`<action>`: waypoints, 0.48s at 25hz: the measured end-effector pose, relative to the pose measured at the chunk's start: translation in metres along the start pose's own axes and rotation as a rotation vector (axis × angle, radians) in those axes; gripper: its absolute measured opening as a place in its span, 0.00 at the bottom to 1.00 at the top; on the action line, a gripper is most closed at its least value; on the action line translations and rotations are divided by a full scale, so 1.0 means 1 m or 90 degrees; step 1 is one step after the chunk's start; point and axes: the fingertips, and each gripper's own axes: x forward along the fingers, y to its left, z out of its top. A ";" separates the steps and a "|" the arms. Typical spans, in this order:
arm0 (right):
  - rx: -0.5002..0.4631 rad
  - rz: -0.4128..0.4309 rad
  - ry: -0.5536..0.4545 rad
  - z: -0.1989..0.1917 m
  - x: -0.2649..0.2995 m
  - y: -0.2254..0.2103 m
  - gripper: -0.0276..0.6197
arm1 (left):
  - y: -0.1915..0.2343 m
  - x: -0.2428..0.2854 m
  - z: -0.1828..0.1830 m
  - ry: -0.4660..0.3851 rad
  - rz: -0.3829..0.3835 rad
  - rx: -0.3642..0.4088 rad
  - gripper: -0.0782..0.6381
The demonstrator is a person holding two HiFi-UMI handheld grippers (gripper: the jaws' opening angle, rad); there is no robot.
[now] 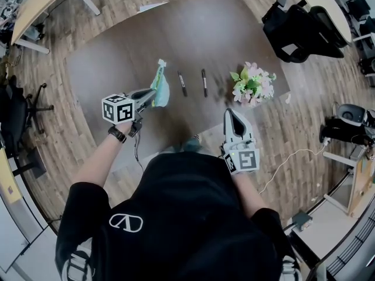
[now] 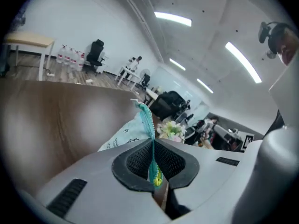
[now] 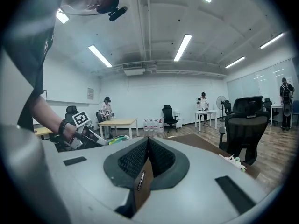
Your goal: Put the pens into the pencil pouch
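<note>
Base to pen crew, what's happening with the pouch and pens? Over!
Left gripper shut on pencil pouch by zipper edge, held up over table. Right gripper shut, empty. Both pens lying on table, not yet in pouch. Flowers beside pens, nothing blocking.

Open-plan office: black swivel chairs (image 1: 302, 31), pale desks (image 3: 117, 122), long strip ceiling lights (image 3: 182, 47), wood-effect floor (image 1: 58, 127).

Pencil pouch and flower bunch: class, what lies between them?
Head view: two dark pens lie there, roughly parallel, the left pen nearer the pencil pouch, the right pen nearer the flower bunch.
</note>
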 end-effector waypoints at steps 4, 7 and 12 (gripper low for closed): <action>0.003 0.006 -0.006 0.002 0.007 -0.001 0.04 | -0.008 -0.007 0.009 -0.064 0.015 -0.037 0.13; -0.001 0.010 -0.008 0.005 0.012 -0.002 0.04 | -0.013 -0.008 0.011 -0.088 0.022 -0.056 0.13; -0.006 0.002 -0.027 0.022 0.022 -0.006 0.04 | -0.020 -0.012 0.014 -0.134 0.022 -0.103 0.13</action>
